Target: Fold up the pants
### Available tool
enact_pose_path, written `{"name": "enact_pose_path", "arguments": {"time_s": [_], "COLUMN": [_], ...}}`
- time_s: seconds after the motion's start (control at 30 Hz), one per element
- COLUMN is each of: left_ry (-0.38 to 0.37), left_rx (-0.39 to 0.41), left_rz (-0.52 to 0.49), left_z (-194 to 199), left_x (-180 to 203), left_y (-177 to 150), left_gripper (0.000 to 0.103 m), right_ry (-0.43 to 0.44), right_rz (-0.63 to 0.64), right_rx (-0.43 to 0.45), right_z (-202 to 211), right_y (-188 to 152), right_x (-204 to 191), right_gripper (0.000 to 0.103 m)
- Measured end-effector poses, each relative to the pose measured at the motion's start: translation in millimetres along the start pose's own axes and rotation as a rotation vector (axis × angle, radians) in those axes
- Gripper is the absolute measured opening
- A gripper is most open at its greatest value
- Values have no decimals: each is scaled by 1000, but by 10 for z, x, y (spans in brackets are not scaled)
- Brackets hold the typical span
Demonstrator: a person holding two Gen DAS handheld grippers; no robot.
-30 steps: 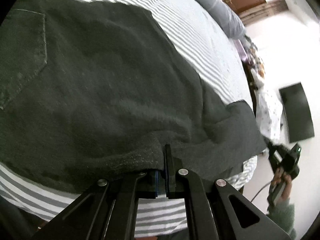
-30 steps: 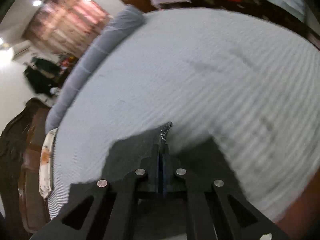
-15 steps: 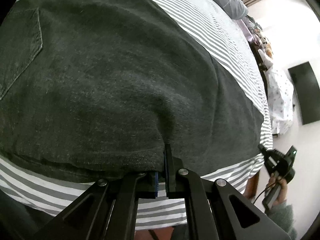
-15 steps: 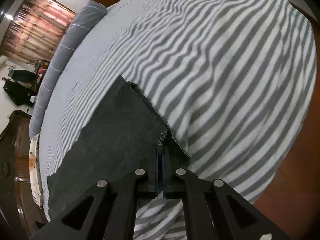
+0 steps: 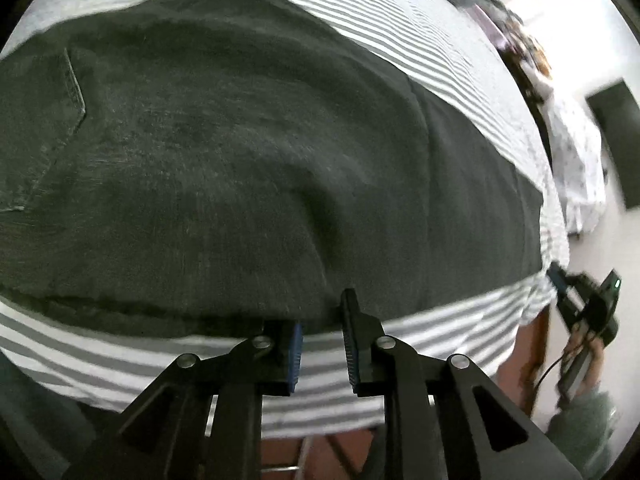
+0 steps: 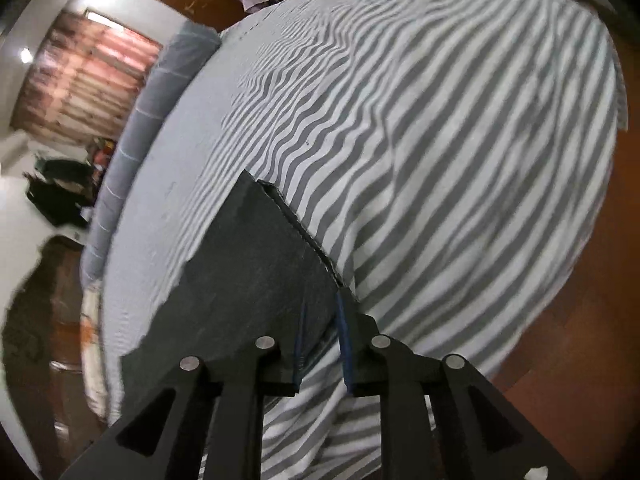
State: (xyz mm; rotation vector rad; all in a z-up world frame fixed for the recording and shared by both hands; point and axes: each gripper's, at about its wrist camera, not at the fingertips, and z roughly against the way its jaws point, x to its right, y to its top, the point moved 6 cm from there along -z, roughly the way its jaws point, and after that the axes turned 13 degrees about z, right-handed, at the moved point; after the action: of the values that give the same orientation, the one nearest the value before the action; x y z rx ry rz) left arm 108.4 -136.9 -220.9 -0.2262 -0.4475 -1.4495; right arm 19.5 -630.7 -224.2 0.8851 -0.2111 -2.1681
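Note:
Dark grey pants (image 5: 248,168) lie flat along the near edge of a bed with a grey and white striped sheet (image 5: 420,28), back pocket at the left. My left gripper (image 5: 322,320) is open and empty at the pants' near edge. In the right wrist view the leg end of the pants (image 6: 256,272) lies on the striped sheet (image 6: 440,160). My right gripper (image 6: 320,320) is open at the hem corner, holding nothing. The right gripper also shows in the left wrist view (image 5: 580,304) past the bed's right end.
A long grey bolster (image 6: 140,128) runs along the far side of the bed. Wooden furniture (image 6: 44,320) stands at the left and a red-brown floor (image 6: 560,360) lies beside the bed. A dark screen (image 5: 616,136) hangs on the white wall.
Both grippers have laid the pants flat on the sheet, then opened and let go of the cloth. Each has drawn back a little from the pants' edge.

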Motion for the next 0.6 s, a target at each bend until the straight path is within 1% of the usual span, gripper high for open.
{"name": "enact_pose_path", "arguments": {"time_s": [0.07,0.13,0.2,0.33,0.43,0.47,0.5,0.53,0.57,0.6], "left_ry": [-1,-21,-47,-55,-23,-1,25,45,70,97], "left_rx": [-5,1,14,95,156,175,194,204,206,193], "left_rz": [-61,-94,-99,-82,-61,-53,-46,-45,-47,-50], "left_z": [62,142,210,345,360,340,316,281,228,135], "left_x": [50,103,136,155,132,103,52,13,-37,-66], "left_y": [-98,-168,-159,28,230,279,332,351,369,358], "left_gripper": [19,19,19,19,19,20,19,19,20,20], "right_ry": [33,43,63,98,120,123,115,85,63,50], "right_rz": [-34,-66,-97,-134,-129,-121,-108,-91,-65,-43], "right_rx": [5,11,16,16,17,16,16,25,37,48], "right_z": [18,6,-36,-112,-134,-136,-120,-92,-58,-23], "right_y": [-41,-69,-88,-131,-134,-127,-136,-127,-95,-60], "right_x": [78,170,253,360,364,349,336,318,279,231], "right_gripper": [16,16,16,16,16,16,16,16,16,16]}}
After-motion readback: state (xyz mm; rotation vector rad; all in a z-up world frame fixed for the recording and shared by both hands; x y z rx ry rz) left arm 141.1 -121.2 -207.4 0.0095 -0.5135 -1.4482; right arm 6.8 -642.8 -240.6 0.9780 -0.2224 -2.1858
